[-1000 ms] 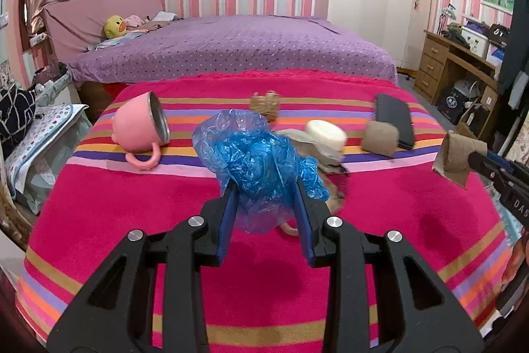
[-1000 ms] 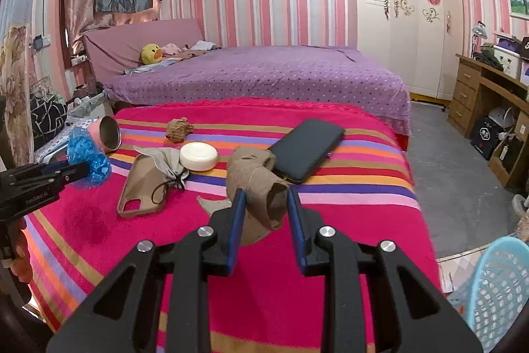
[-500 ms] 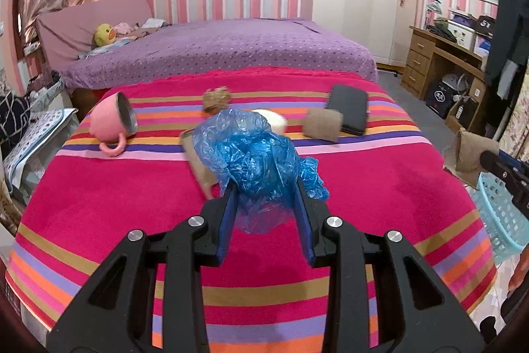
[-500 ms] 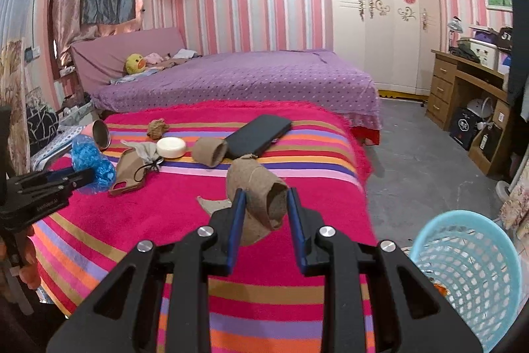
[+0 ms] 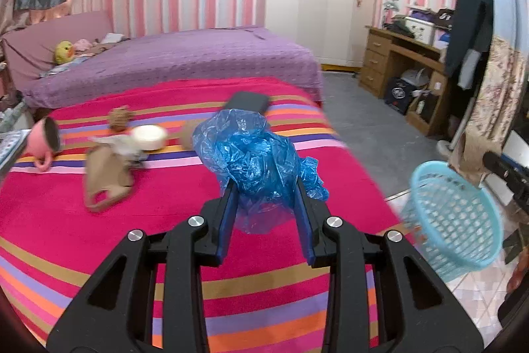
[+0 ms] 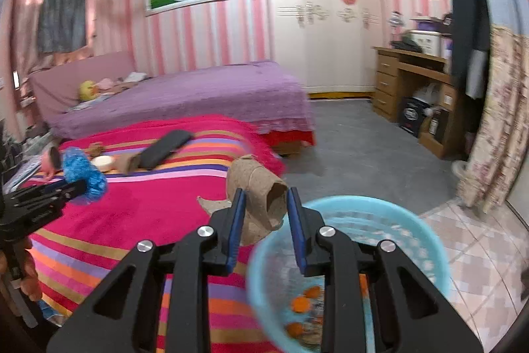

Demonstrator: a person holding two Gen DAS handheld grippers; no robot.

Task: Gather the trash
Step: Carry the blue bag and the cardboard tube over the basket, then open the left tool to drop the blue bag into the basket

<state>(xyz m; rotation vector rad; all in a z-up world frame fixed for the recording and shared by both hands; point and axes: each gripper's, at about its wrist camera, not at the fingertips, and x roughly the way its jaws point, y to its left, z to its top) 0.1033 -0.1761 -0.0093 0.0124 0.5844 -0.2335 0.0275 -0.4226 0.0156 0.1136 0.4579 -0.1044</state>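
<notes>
My left gripper [image 5: 266, 187] is shut on a crumpled blue plastic bag [image 5: 251, 154], held above the striped blanket; the bag also shows in the right wrist view [image 6: 82, 171]. My right gripper [image 6: 266, 197] is shut on a torn brown cardboard roll [image 6: 258, 187], held above the near rim of a light-blue trash basket [image 6: 429, 240] on the floor. The basket holds orange peels. In the left wrist view the basket [image 5: 456, 214] stands at the right, with the cardboard roll [image 5: 469, 151] just above it.
On the pink striped blanket [image 5: 165, 204] lie a pink mug [image 5: 41, 138], a brown phone case [image 5: 104, 177], a white round tin [image 5: 148, 136], a woven ball [image 5: 119, 118], another cardboard roll [image 5: 186, 134] and a black phone [image 5: 248, 101]. A purple bed and a wooden desk [image 5: 403, 65] stand behind.
Both grippers have swung right with their loads. The right gripper moved from over the blanket to above the basket, which now fills the lower right of its view.
</notes>
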